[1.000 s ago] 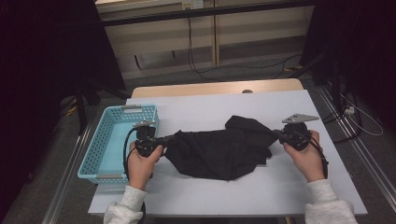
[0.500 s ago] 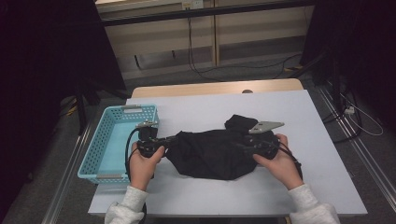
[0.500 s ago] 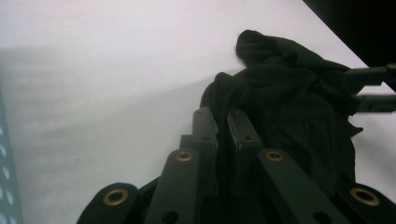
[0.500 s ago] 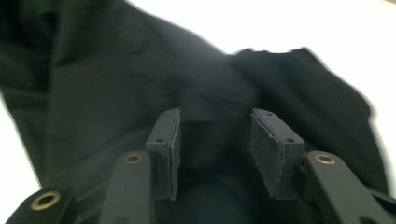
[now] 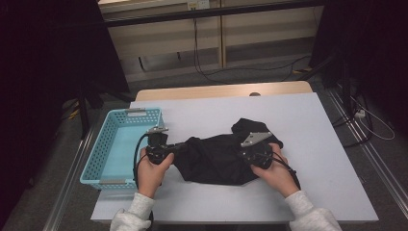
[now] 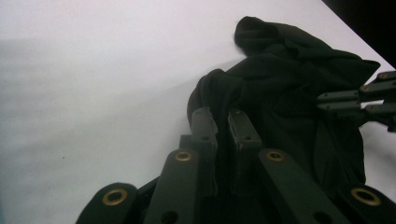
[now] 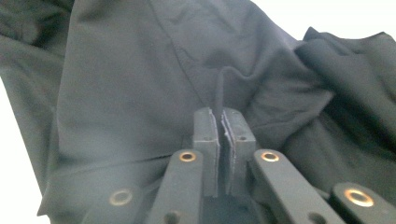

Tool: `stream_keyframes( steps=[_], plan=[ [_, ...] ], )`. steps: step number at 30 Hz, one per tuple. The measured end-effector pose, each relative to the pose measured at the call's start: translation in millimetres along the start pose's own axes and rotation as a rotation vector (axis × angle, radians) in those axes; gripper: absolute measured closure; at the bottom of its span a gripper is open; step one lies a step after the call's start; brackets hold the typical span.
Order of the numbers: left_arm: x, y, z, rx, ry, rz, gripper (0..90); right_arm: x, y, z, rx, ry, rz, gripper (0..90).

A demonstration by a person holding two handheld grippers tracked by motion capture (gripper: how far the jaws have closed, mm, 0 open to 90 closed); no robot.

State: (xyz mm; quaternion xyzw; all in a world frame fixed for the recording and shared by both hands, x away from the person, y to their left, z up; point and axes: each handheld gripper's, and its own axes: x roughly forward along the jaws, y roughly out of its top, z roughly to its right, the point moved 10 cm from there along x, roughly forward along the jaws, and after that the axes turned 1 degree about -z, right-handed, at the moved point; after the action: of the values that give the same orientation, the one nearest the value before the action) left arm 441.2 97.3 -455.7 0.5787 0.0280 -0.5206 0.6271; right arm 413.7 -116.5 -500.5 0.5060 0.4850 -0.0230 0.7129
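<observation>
The black garment [image 5: 219, 159] is lying bunched near the middle of the white bench [image 5: 312, 144], well apart from the far, right and near edges. Open bench surface is lying beyond it and to its right. The blue basket [image 5: 120, 144] is sitting at the bench's left edge, just beside the left tool [image 5: 180, 147].

The left tool is pinching the garment's left end; in the left gripper view a fold of cloth [image 6: 219, 93] is sitting between its nearly closed jaws. The right tool [image 5: 243, 154] is resting on the garment's right part, and in the right gripper view [image 7: 222, 126] its jaws have just been closing and are now clamping a thin ridge of fabric.

Compared with the earlier frame, the right tool is standing much further in toward the middle, over the cloth instead of at its outer right end. The garment is lying more gathered and narrower. The left tool is holding the same place.
</observation>
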Motion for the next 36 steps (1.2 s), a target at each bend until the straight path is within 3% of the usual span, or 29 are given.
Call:
stream_keyframes(
  steps=[3, 7, 10, 12, 15, 19, 22, 27, 31, 36],
  plan=[
    [2.2, -0.7, 1.0, 0.002, 0.000, 0.000, 83.0, -14.0, 5.2, 13.1, 0.066, -0.004, 0.062, 87.1],
    [12.8, -7.0, 5.8, 0.010, -0.021, -0.022, 82.7, -35.4, 5.5, 42.7, 0.156, -0.020, 0.134, 87.1],
    [23.7, -13.7, 9.8, 0.024, -0.029, -0.053, 81.8, -39.5, -8.6, 60.5, 0.226, -0.026, 0.131, 85.6],
    [27.6, -15.8, 10.8, 0.037, -0.026, -0.062, 80.6, -36.7, -19.5, 64.2, 0.245, -0.019, 0.111, 84.6],
    [26.9, -15.2, 7.8, 0.042, -0.014, -0.051, 74.0, -31.9, -30.8, 64.5, 0.221, -0.030, 0.056, 82.9],
    [22.4, -14.0, 4.8, 0.048, -0.012, -0.039, 57.2, -32.0, -30.7, 65.9, 0.214, -0.042, 0.058, 77.8],
    [19.8, -13.5, 6.7, 0.045, -0.018, -0.035, 45.9, -32.6, -32.2, 65.0, 0.196, -0.041, 0.047, 80.6],
    [13.8, -10.0, 14.2, 0.070, -0.033, -0.033, 35.9, -38.5, -30.0, 65.6, 0.190, -0.049, 0.070, 75.4],
    [14.1, -7.7, 14.1, 0.072, -0.020, -0.017, 30.1, -45.9, -24.4, 58.2, 0.171, -0.036, 0.101, 64.1],
    [20.9, -14.6, 13.6, 0.073, -0.019, -0.042, 24.1, -47.7, -18.7, 44.8, 0.162, -0.013, 0.112, 56.8]
  ],
)
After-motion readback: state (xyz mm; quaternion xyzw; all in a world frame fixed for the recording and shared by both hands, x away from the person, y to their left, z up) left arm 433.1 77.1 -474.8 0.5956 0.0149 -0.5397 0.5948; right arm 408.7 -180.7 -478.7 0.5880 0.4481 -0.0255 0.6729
